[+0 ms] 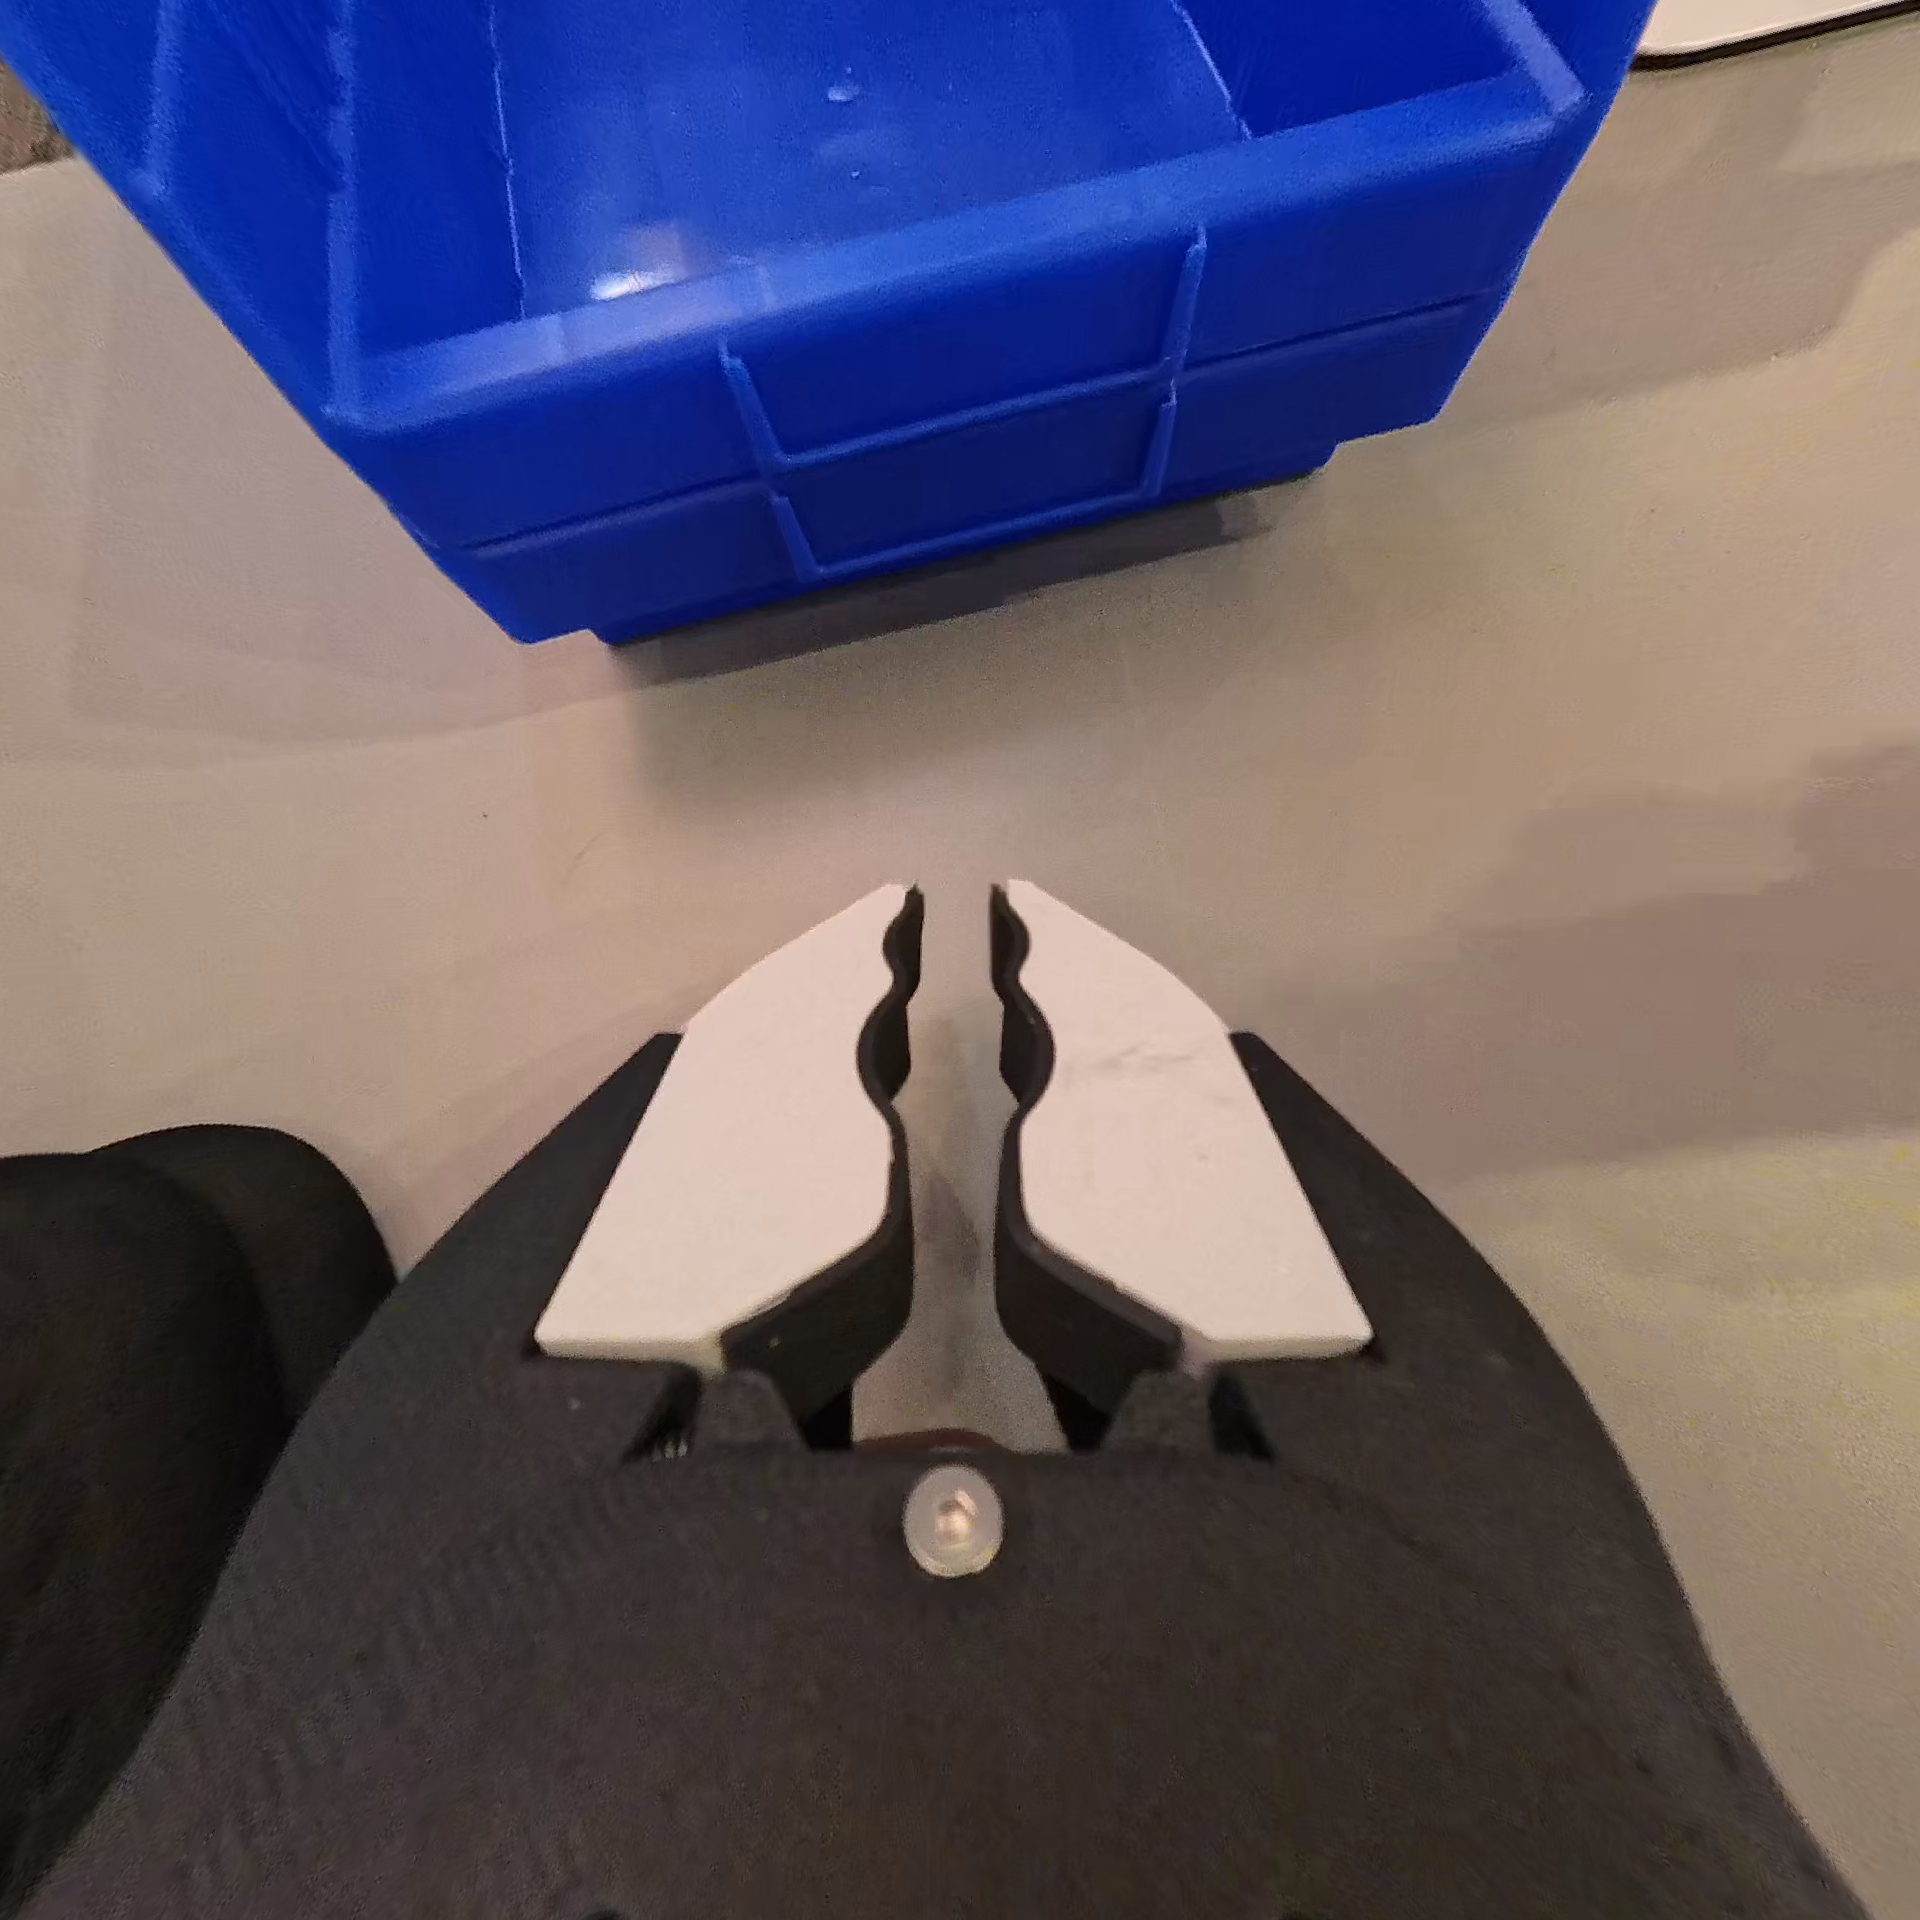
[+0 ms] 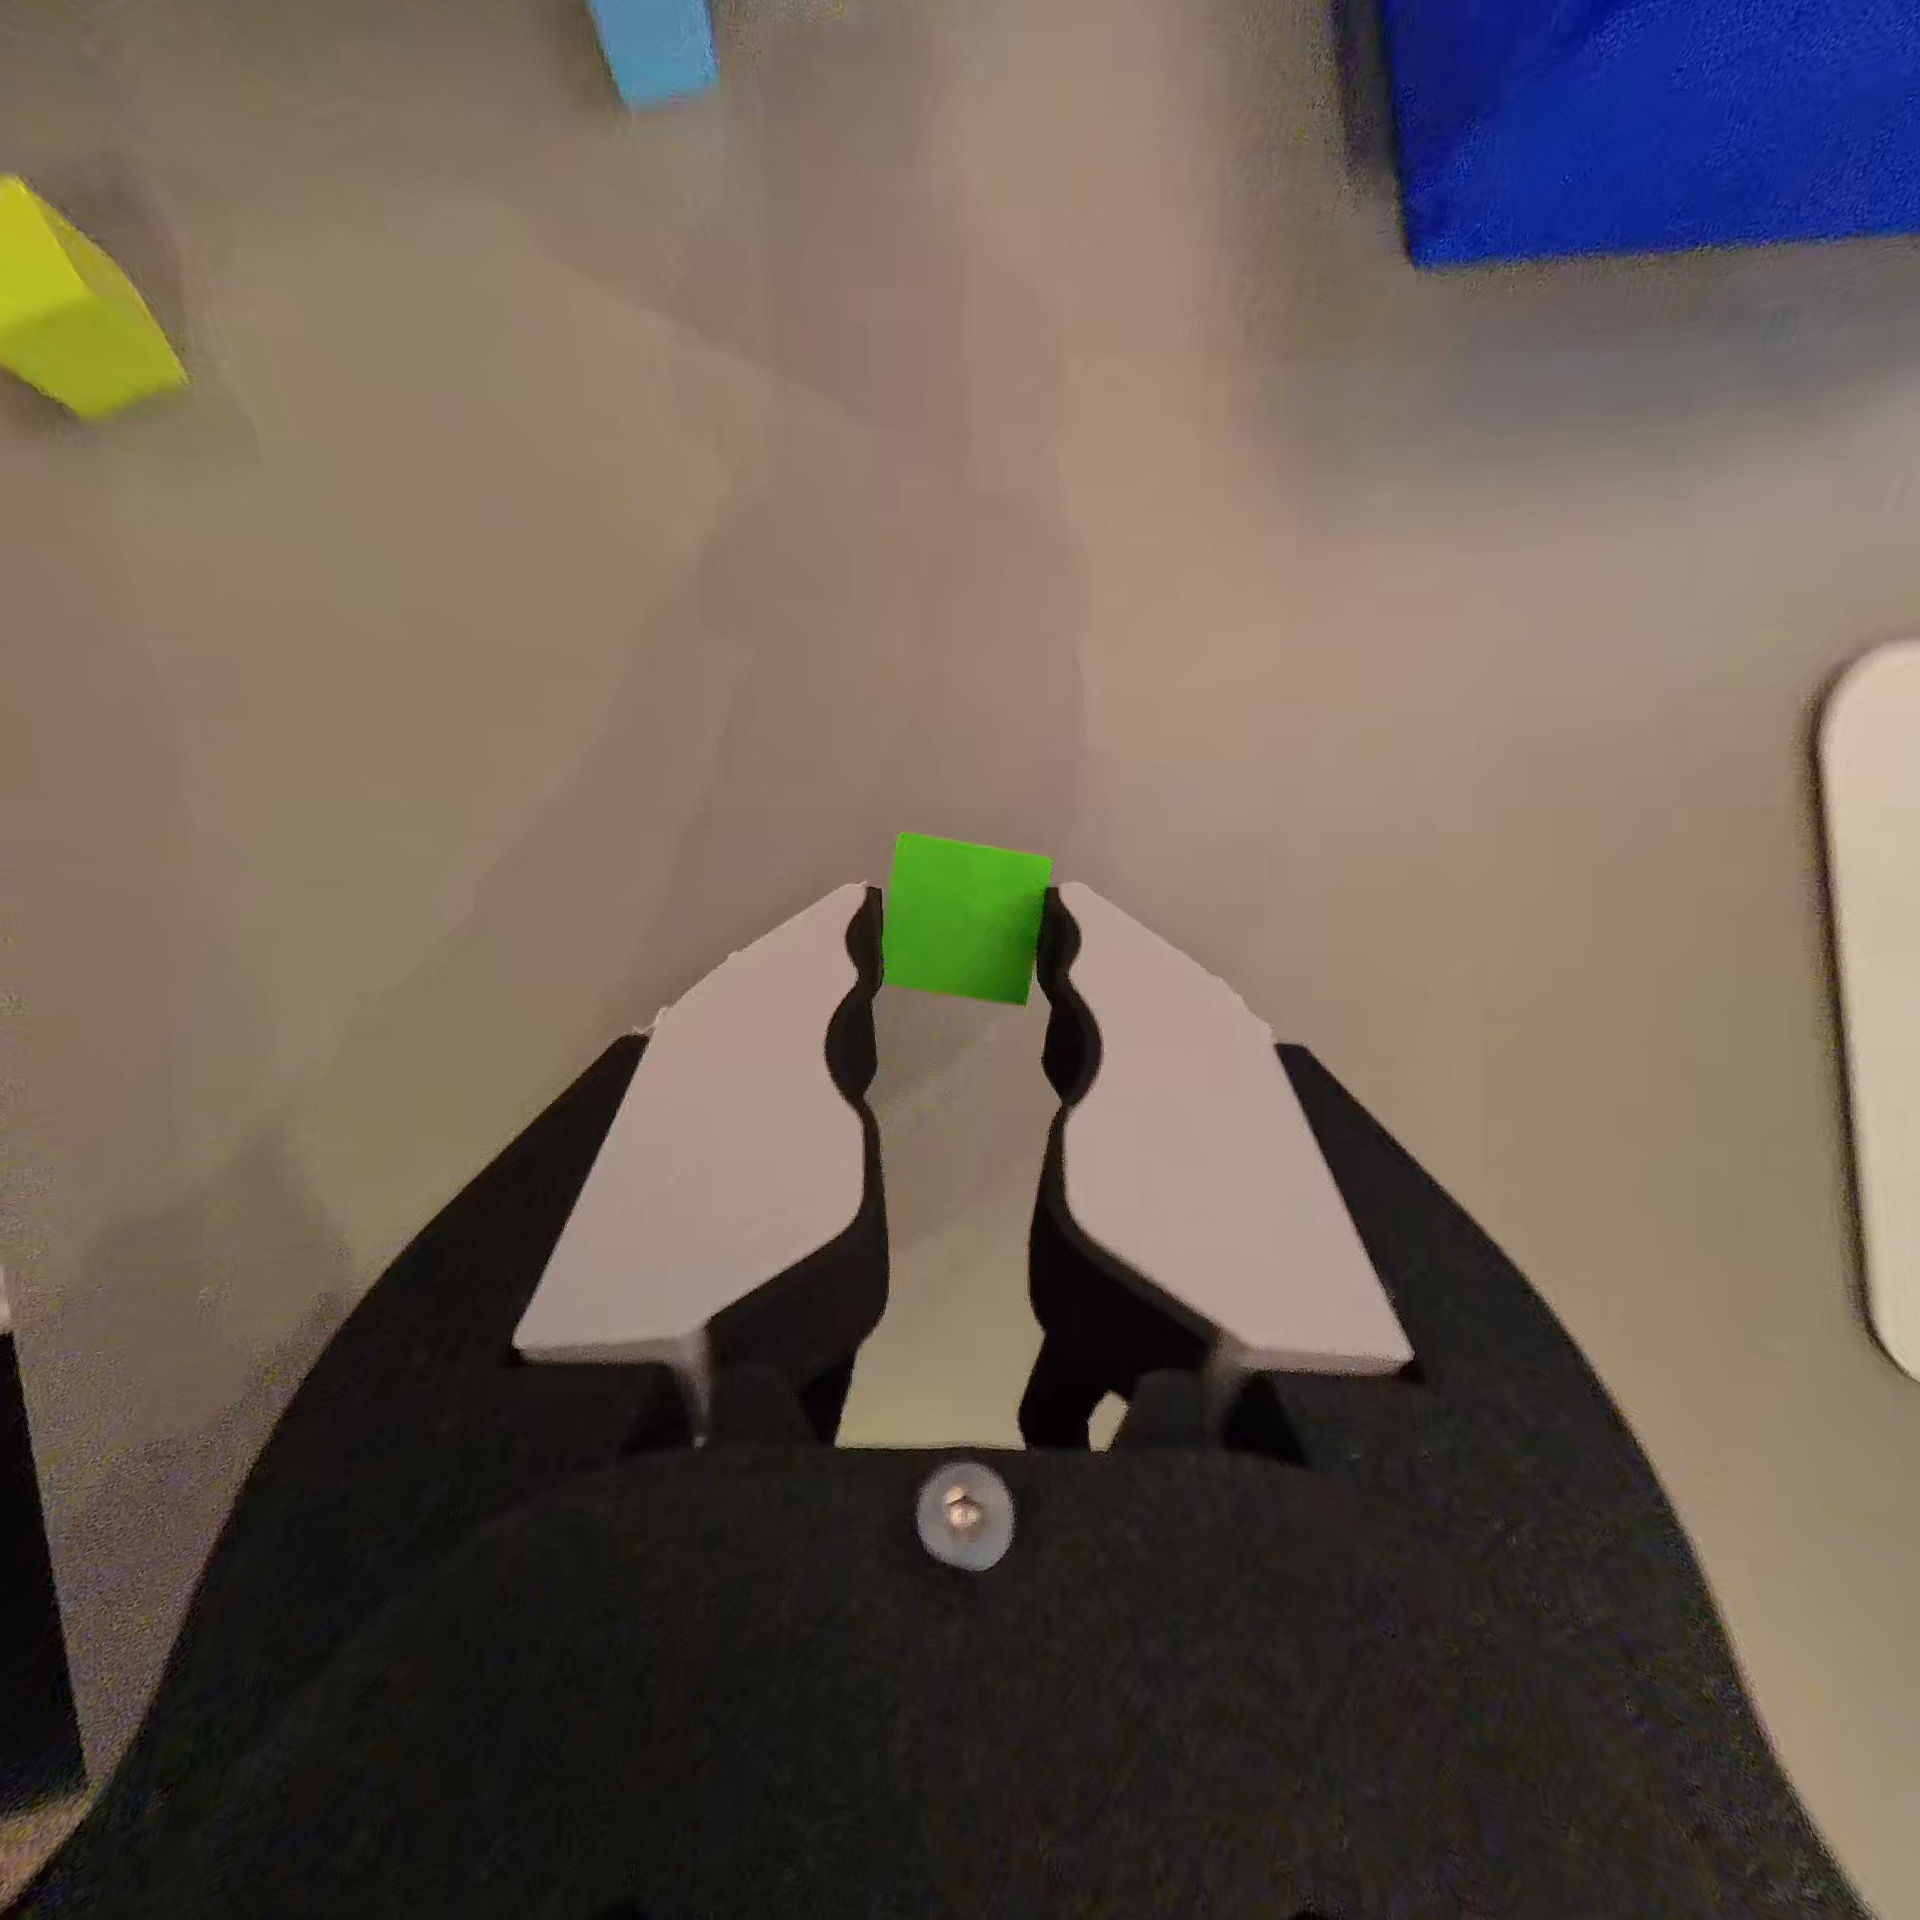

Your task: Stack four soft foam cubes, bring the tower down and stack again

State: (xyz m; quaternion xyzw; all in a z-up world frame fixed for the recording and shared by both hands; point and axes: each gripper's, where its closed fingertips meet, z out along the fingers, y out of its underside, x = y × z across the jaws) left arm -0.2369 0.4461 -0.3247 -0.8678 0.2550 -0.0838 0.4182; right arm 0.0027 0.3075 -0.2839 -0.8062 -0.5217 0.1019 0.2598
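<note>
In front of your left gripper the table is bare, so you have room to move forward a little. Then the big blue bin blocks the way like a wall. A black sleeve sits close on the left side.

Ahead of your right gripper there is lots of open table. A yellow-green cube sits far left, and a light blue cube is at the far end. The blue bin fills the top right corner. A white flat thing lies along the right edge.
</note>
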